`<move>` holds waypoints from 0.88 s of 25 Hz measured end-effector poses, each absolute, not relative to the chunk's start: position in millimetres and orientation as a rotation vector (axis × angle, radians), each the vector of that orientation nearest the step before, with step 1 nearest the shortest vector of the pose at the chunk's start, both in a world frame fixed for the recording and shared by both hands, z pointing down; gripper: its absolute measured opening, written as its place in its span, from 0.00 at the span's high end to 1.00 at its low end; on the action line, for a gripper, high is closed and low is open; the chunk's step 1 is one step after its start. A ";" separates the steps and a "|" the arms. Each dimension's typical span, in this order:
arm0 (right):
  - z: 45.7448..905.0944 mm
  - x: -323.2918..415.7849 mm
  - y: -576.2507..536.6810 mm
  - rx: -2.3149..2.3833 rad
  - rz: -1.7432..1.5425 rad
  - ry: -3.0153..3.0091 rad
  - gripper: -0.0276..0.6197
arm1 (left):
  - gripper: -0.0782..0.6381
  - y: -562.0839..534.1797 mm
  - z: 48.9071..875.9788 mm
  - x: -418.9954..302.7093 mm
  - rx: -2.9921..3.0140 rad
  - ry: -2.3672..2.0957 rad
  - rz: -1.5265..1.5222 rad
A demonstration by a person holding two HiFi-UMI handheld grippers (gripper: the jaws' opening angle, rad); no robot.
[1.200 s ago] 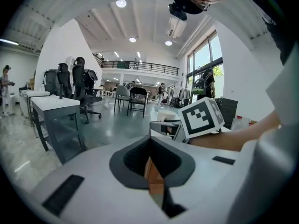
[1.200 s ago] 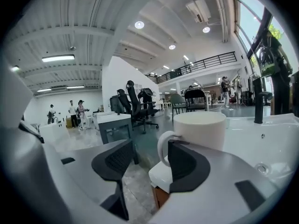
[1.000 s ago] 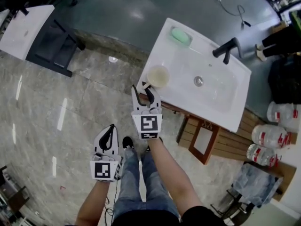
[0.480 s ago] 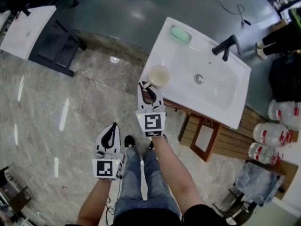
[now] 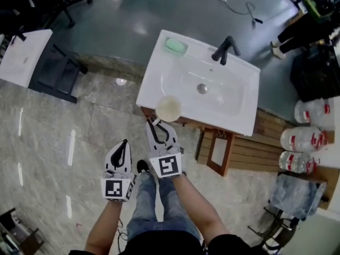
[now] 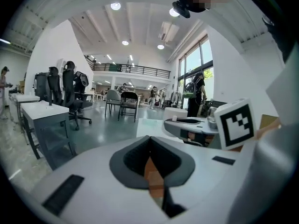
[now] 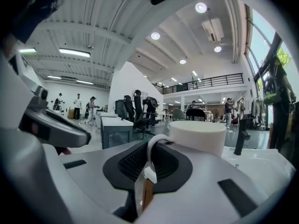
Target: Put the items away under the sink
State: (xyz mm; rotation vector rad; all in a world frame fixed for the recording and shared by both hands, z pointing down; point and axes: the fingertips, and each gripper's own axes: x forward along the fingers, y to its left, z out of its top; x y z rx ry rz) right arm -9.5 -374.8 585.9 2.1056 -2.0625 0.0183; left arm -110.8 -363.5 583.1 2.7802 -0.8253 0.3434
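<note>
The right claw [image 5: 154, 123], its jaws just closed in, is clamped on the handle of the mug [image 5: 169, 108] at the front edge of the sink [image 5: 151, 81]. The left claw [image 5: 124, 143] is together, empty.

Glossy white sink [image 5: 234, 116] at 12 o'clock; matt black tap [image 5: 223, 49]; smooth cream cup [image 5: 169, 108]; brown wood cabinet [image 5: 271, 142] at 3 o'clock; polished, shiny stone floor [image 5: 53, 132] at 9 o'clock.

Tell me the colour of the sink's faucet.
The faucet is black. It shows best in the head view.
</note>
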 end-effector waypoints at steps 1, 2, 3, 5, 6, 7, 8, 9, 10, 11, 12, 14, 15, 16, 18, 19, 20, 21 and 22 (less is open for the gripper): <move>582.5 -8.6 -359.0 2.102 0.017 -2.053 0.89 | 0.88 -357.2 581.8 -103.9 2.788 -0.801 0.338; 580.2 -6.7 -343.5 2.106 0.019 -2.042 0.89 | 0.88 -350.4 582.2 -96.8 2.801 -0.774 0.341; 579.2 -3.9 -328.5 2.118 0.026 -2.030 0.89 | 0.88 -343.5 584.1 -88.8 2.815 -0.746 0.349; 584.6 3.0 -298.5 2.138 0.060 -2.000 0.89 | 0.88 -329.6 591.1 -70.8 2.835 -0.702 0.366; 591.0 6.1 -283.1 2.144 0.082 -1.982 0.89 | 0.88 -322.0 596.0 -61.9 2.844 -0.683 0.367; 598.7 8.8 -267.7 2.151 0.104 -1.961 0.89 | 0.88 -313.9 601.0 -52.9 2.852 -0.659 0.356; 607.2 11.6 -252.4 2.163 0.125 -1.940 0.89 | 0.88 -305.5 606.1 -43.5 2.858 -0.628 0.340; 616.5 14.8 -237.5 2.181 0.143 -1.919 0.90 | 0.88 -296.6 612.1 -33.6 2.862 -0.590 0.332; 626.7 19.0 -223.2 2.204 0.159 -1.899 0.89 | 0.88 -287.2 619.9 -23.4 2.867 -0.549 0.335; 638.1 24.3 -209.6 2.226 0.174 -1.879 0.90 | 0.88 -277.7 629.5 -13.3 2.874 -0.510 0.341; 650.8 30.3 -196.6 2.249 0.191 -1.858 0.90 | 0.88 -268.7 640.6 -3.6 2.883 -0.475 0.345; 678.3 43.1 -173.2 2.300 0.224 -1.815 0.90 | 0.88 -252.2 666.0 13.3 2.897 -0.420 0.352; 692.8 49.4 -163.7 2.323 0.233 -1.795 0.90 | 0.88 -244.5 680.2 20.1 2.896 -0.397 0.362; 708.3 55.6 -155.6 2.337 0.237 -1.779 0.89 | 0.88 -237.1 695.4 26.0 2.890 -0.379 0.376; 744.3 68.0 -143.5 2.350 0.250 -1.749 0.90 | 0.88 -225.5 726.8 37.1 2.881 -0.351 0.388; 763.4 74.3 -139.5 2.355 0.259 -1.734 0.89 | 0.88 -222.0 742.4 42.5 2.888 -0.338 0.381; 781.9 80.3 -136.8 2.362 0.262 -1.721 0.90 | 0.88 -219.7 757.9 47.2 2.899 -0.327 0.370; 799.2 86.4 -135.5 2.374 0.256 -1.710 0.89 | 0.88 -218.4 773.8 51.1 2.910 -0.316 0.361; 815.6 93.1 -135.8 2.388 0.243 -1.699 0.89 | 0.88 -218.1 790.3 54.9 2.922 -0.304 0.360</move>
